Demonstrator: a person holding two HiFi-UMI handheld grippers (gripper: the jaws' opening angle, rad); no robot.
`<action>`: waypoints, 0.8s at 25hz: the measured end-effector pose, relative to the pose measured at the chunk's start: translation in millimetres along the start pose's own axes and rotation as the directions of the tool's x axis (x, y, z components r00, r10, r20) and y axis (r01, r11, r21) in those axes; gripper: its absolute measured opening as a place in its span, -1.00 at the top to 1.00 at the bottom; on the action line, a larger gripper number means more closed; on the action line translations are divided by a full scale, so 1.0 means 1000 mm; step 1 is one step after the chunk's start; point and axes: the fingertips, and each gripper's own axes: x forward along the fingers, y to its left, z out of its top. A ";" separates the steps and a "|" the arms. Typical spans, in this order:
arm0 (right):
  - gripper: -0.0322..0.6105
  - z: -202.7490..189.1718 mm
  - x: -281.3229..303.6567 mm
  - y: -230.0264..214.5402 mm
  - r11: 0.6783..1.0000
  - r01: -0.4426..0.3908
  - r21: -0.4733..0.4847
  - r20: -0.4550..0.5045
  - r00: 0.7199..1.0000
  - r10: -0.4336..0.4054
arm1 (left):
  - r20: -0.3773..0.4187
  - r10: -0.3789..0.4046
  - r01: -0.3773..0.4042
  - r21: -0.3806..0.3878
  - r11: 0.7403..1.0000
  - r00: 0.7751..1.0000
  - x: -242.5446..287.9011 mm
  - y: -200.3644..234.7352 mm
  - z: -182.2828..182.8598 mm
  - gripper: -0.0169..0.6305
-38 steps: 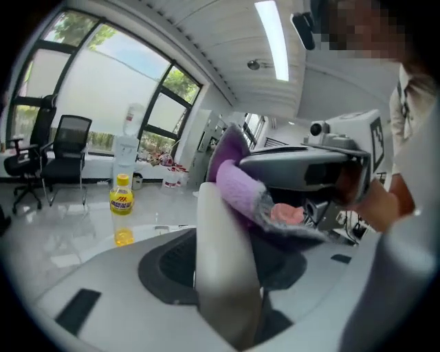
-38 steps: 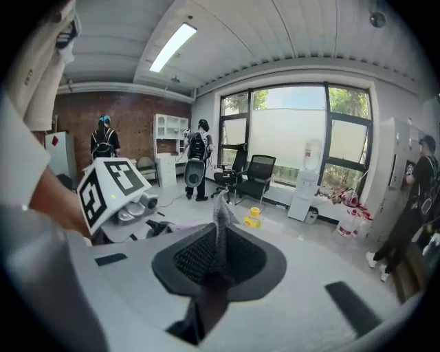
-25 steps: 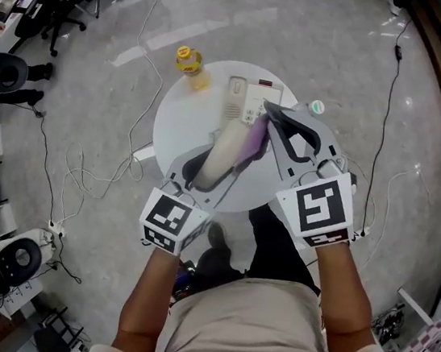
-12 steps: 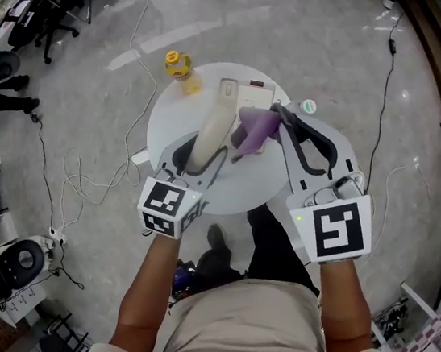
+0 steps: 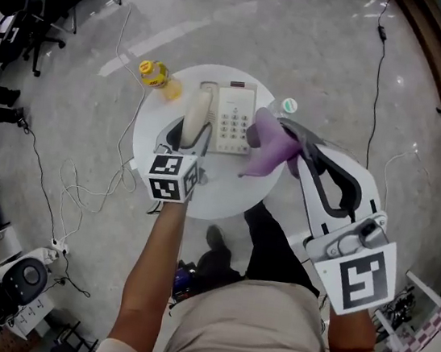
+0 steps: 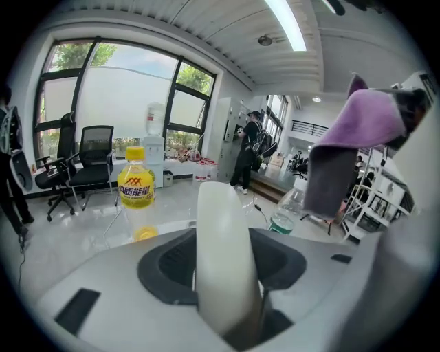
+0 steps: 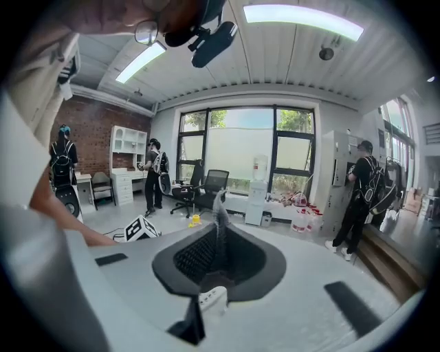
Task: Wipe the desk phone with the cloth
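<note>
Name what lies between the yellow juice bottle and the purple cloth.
The cream push-button desk phone, its handset clamped in the left gripper; the head view shows it.

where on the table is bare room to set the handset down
Bare: the near edge of the table, in front of the phone, and a strip left of the handset, near the yellow bottle. Crowded: the far side, with phone, cloth and clear bottle.

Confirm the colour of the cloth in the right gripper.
Purple; the cloth shows best in the head view.
</note>
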 end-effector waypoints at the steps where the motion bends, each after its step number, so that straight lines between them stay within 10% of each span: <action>1: 0.80 -0.002 -0.003 0.000 1.000 -0.005 -0.004 -0.002 1.000 0.005 | -0.007 0.009 -0.009 -0.007 1.000 1.000 0.007 0.002 -0.003 0.31; 20: 0.80 -0.037 -0.010 -0.018 0.999 -0.032 0.016 -0.041 0.999 0.032 | -0.103 0.169 -0.174 -0.043 0.984 0.980 0.086 0.030 -0.042 0.30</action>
